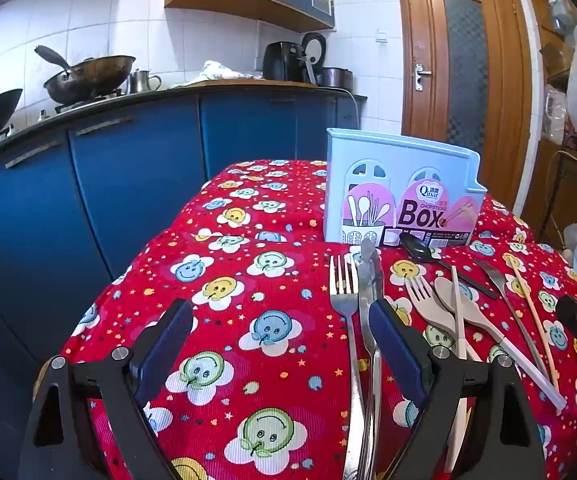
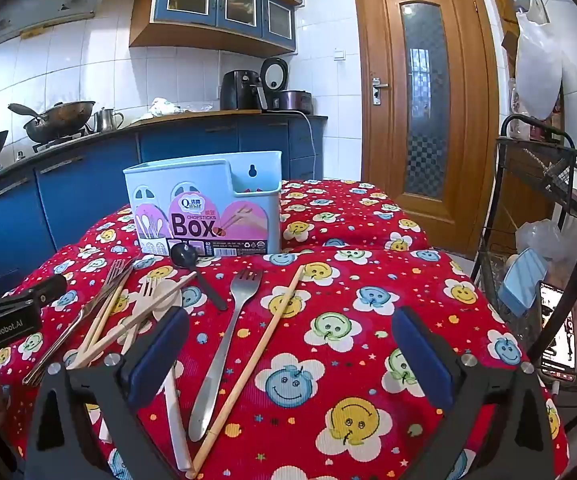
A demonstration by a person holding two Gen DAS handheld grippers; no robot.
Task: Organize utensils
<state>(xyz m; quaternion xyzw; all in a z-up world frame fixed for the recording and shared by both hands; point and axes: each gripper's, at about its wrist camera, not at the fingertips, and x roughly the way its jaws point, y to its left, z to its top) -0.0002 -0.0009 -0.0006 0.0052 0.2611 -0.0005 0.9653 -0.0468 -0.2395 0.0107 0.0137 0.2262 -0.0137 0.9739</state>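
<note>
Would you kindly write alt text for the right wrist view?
Open right gripper hovers over a red smiley-patterned tablecloth strewn with utensils, a metal fork and a chopstick between its fingers. A pale blue chopsticks box stands behind them.

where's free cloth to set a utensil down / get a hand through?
Free: the tablecloth right of the lone chopstick out to the table edge, and left of the metal fork. Crowded: the utensil pile before the chopsticks box.
</note>
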